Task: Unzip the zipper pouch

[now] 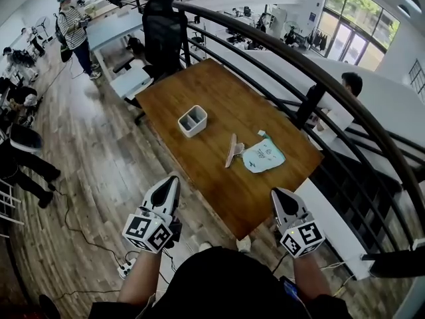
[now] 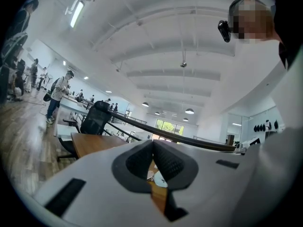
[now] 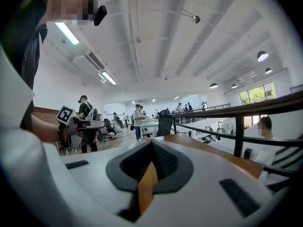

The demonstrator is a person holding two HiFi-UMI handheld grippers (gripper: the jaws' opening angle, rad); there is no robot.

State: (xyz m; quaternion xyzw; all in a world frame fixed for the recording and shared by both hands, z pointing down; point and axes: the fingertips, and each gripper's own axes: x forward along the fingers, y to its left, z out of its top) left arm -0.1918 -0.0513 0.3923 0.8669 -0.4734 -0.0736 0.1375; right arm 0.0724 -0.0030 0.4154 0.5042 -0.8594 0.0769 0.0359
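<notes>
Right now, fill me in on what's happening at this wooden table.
A person stands at the near end of the table with a two-jaw gripper in each hand. The left gripper and the right gripper are both shut and empty, held short of the things on it. The light blue zipper pouch lies untouched beside a thin tan piece, with a white divided bin farther off. Neither gripper is on the pouch yet.
</notes>
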